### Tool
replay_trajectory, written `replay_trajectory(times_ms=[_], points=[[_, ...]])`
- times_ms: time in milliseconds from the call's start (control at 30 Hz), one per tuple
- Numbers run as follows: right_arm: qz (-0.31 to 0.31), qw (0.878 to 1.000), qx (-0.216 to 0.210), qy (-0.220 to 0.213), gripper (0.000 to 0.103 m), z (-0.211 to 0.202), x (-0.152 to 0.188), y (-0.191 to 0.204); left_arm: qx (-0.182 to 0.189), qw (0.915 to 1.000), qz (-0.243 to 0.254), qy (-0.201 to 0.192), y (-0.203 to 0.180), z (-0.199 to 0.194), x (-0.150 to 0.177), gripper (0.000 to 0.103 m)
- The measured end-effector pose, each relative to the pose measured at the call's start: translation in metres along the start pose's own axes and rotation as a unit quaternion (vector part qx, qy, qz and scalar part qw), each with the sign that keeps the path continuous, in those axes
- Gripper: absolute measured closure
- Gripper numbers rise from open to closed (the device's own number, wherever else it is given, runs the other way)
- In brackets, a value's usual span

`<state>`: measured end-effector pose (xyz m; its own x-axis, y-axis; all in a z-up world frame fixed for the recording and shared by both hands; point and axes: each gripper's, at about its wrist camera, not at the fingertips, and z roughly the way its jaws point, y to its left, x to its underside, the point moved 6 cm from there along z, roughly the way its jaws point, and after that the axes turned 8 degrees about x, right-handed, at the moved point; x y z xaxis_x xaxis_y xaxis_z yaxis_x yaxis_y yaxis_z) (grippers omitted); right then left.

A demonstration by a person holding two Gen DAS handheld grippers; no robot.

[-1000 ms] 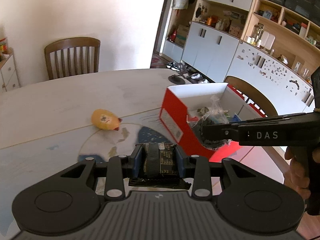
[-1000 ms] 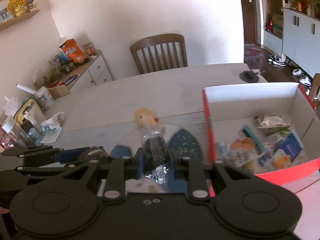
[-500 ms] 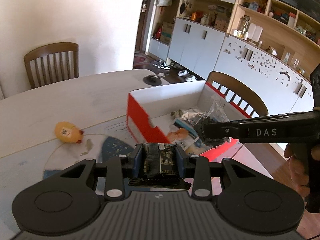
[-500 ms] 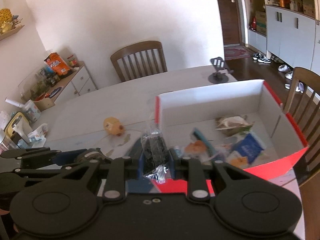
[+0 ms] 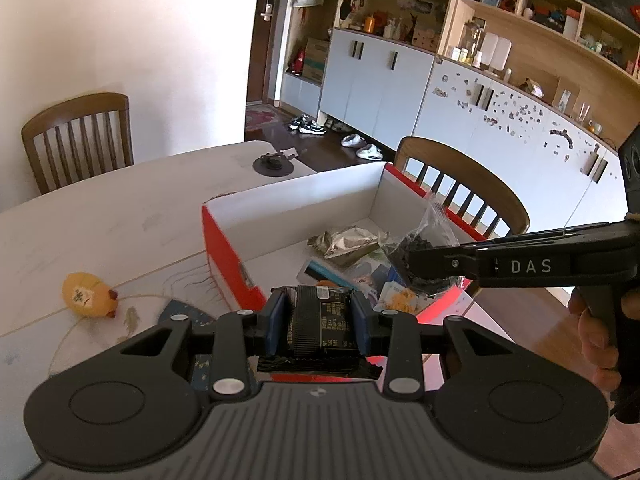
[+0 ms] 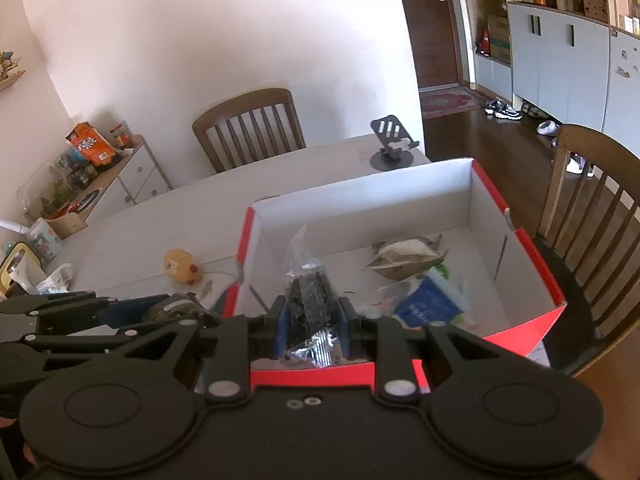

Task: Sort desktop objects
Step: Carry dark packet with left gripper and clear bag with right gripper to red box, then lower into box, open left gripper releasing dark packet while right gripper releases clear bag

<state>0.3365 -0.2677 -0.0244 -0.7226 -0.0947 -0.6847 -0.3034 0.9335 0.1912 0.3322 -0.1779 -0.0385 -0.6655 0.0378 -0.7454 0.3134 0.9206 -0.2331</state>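
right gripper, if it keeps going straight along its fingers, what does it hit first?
Probably the floor of the red box, or the snack packs lying there. The right gripper, jaws shut on a clear packet of dark bits, points down into it. Depth is unclear.

We take the box (image 6: pixel 472 196) as our landmark. Its top is open, so we see free passage straight down into it. Its far half shows bare white floor; the near half is crowded with packets (image 6: pixel 406 256). Its upright walls block any level approach from the sides. Left of the box the table (image 5: pixel 100 216) lies mostly bare, with only a yellow toy (image 5: pixel 88 294) near the box's left wall. Behind the box a phone stand (image 6: pixel 390 142) sits near the table edge. A chair (image 6: pixel 592 184) stands close against the box's right side, and another chair (image 6: pixel 248 128) stands well behind it.
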Motion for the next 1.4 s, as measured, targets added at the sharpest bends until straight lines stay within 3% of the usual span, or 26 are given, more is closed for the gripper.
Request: replay_trajectory(times_ms=[467, 900, 1400], points=[[-0.004, 1.000, 0.007, 0.009, 0.079, 0.026, -0.018, -0.034, -0.013, 0.9997, 0.016, 0.012, 0.004, 0.053, -0.034, 0.069], [-0.023, 0.999, 0.004, 0.043, 0.079, 0.057, -0.023, -0.040, -0.033, 0.9982, 0.013, 0.047, 0.030, 0.110, -0.057, 0.069], [-0.041, 0.997, -0.007, 0.062, 0.079, 0.080, -0.026, -0.038, -0.045, 0.9918, 0.059, 0.104, 0.035, 0.160, -0.049, 0.069]])
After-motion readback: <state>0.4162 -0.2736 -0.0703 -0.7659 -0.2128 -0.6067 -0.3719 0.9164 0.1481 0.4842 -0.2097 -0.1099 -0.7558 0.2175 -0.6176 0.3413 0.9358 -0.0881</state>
